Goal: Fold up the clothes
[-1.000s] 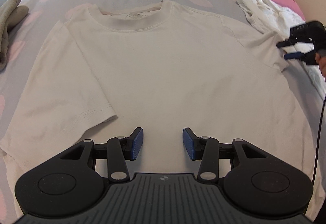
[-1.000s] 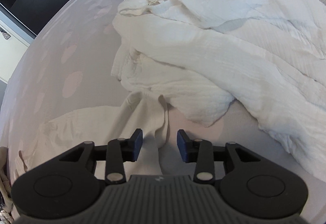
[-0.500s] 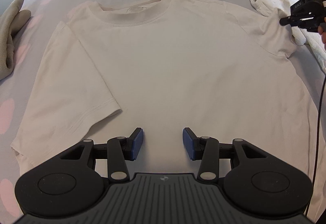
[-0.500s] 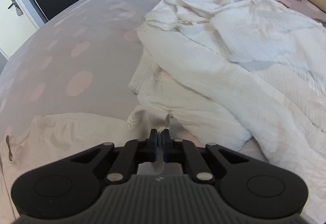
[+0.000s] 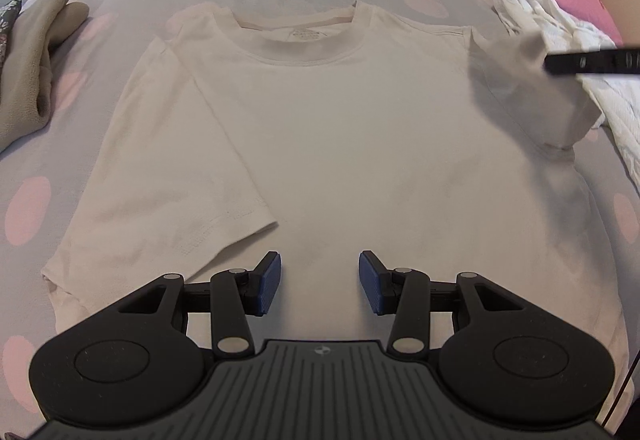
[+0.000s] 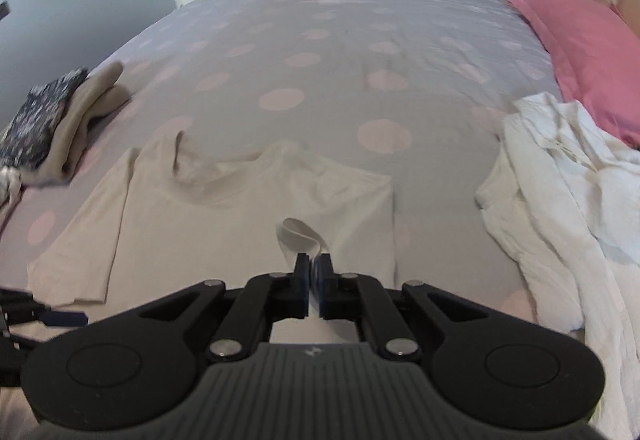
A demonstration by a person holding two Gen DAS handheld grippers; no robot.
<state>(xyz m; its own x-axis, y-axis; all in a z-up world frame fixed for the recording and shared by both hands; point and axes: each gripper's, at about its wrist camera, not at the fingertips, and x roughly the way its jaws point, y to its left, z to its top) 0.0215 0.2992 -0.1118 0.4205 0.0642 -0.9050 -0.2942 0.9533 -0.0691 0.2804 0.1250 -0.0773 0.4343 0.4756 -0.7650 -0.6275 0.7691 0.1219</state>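
A cream T-shirt (image 5: 340,128) lies flat, front up, on the bed, collar away from me. My left gripper (image 5: 319,282) is open and empty, low over the shirt's lower middle. My right gripper (image 6: 313,267) is shut on the hem of the shirt's right sleeve (image 6: 298,236) and holds it lifted above the shirt body (image 6: 224,240). In the left wrist view that raised sleeve (image 5: 528,80) hangs blurred from the right gripper (image 5: 592,61) at the right edge. The left sleeve (image 5: 168,176) lies flat.
A crumpled white garment (image 6: 568,208) lies to the right of the shirt, next to a pink pillow (image 6: 584,52). Folded beige and patterned clothes (image 6: 68,120) are stacked at the left. The dotted grey bedspread (image 6: 340,52) stretches beyond. Dark wardrobe at the back.
My right gripper closed on the right sleeve hem, then lifted it and swung it up and inward over the shirt. My left gripper stayed open and drifted slightly.
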